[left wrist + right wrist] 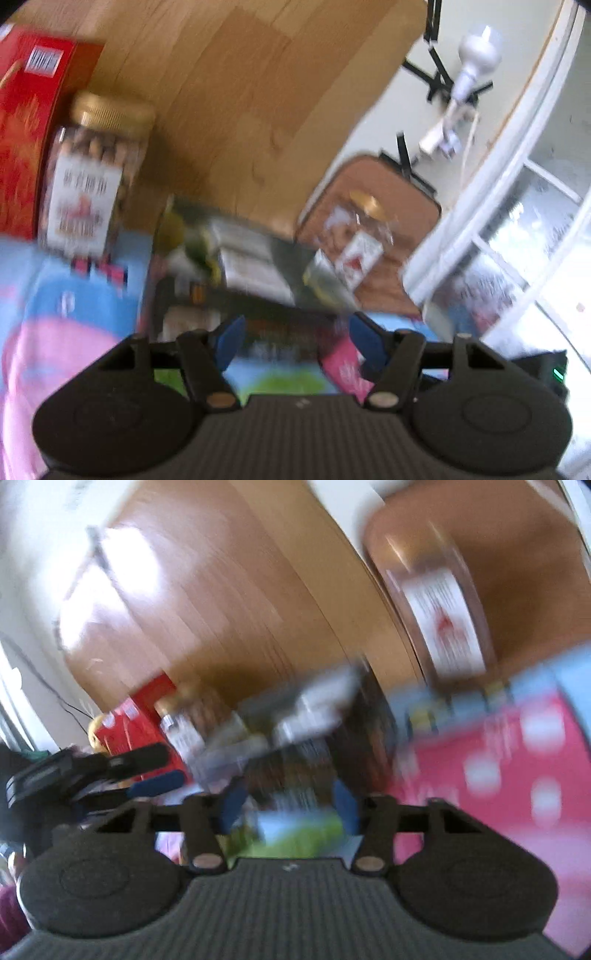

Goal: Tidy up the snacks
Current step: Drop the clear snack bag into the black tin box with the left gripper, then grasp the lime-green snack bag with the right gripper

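Jar (90,173) label's red-and-white print blurred, unreadable

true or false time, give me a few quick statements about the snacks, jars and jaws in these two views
1. The jar beside the red box has a gold lid. True: the jar stands right against the box, gold lid on top.
2. The left gripper is clamped on a jar. False: its blue-padded jaws stand apart, nothing pressed between them.
3. A second jar lies tipped over near a brown mat. True.
4. The red box is open with snacks spilling out. False: it looks closed, barcode side showing.
5. The right gripper grips the red box. False: the box sits far off; blur hides whether its jaws press anything.
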### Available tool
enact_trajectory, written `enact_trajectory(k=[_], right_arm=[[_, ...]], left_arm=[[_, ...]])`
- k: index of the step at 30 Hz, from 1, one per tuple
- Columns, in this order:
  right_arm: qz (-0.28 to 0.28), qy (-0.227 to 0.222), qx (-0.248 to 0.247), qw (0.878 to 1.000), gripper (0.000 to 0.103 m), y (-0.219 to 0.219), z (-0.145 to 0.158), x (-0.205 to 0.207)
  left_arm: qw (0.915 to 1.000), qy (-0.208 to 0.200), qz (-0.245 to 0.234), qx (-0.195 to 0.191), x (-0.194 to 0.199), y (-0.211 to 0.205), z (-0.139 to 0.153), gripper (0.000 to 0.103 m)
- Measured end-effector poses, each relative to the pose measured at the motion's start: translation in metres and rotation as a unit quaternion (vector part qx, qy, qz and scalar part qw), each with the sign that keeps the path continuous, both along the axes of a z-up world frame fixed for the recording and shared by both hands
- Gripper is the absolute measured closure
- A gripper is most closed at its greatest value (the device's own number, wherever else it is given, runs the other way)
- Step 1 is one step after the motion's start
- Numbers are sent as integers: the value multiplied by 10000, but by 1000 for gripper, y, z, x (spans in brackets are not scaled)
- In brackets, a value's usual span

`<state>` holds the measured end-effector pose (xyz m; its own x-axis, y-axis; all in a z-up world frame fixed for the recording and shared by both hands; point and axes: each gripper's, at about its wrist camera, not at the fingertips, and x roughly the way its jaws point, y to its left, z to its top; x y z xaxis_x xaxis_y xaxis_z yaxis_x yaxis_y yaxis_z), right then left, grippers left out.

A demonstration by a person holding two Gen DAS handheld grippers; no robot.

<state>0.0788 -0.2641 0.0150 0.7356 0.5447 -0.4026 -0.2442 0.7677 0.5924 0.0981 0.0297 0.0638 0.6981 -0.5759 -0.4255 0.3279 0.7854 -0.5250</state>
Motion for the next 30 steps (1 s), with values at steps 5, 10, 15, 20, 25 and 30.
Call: enact_trajectory(k=[5, 10, 15, 20, 25, 30], right_arm=[[-106, 901, 623, 9939, 67, -3, -29, -3], [-99, 1062, 795, 9911, 69, 8, -32, 7], [-90, 1122, 912, 9894, 94, 16, -34, 7], [4, 798, 1089, 9908, 97, 10, -17, -34], [214, 980, 1263, 9869, 97, 11, -24, -78], [309, 1109, 1351, 9841, 100, 12, -34, -104]], left_arm=[[9990, 419, -85, 125, -19, -6, -30, 52], [9976, 594, -2, 355, -21, -13, -46, 62], [9969, 760, 12, 199, -27, -8, -44, 62], [9978, 658, -69, 40, -55, -3, -38, 55], [9980, 616, -99, -99, -86, 1, -39, 33], [9971, 726, -105, -182, -103, 7, -44, 25]])
